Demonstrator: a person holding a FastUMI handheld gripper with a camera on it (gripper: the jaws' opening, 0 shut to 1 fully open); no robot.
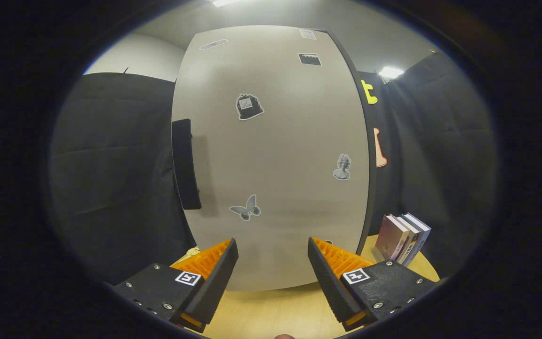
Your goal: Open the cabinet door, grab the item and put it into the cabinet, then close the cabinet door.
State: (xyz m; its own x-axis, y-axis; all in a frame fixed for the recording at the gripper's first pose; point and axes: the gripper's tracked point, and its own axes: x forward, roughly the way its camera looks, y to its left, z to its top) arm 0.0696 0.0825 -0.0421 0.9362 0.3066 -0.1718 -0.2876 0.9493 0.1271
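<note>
A tall pale grey cabinet (275, 155) stands on the wooden table (275, 310), right ahead of my fingers. Its door (290, 188) is closed and carries several grey stickers, among them a butterfly and a bust. A black bar handle (186, 162) runs upright along the door's left edge. Three books (402, 238) stand upright on the table to the right of the cabinet, beyond my right finger. My gripper (273, 259) is open, its fingers spread wide close before the door's lower part, with nothing between them.
Black cloth walls close in on the left and right of the cabinet. A strip of bare tabletop lies between the fingers and the cabinet's base. Ceiling lights glow above.
</note>
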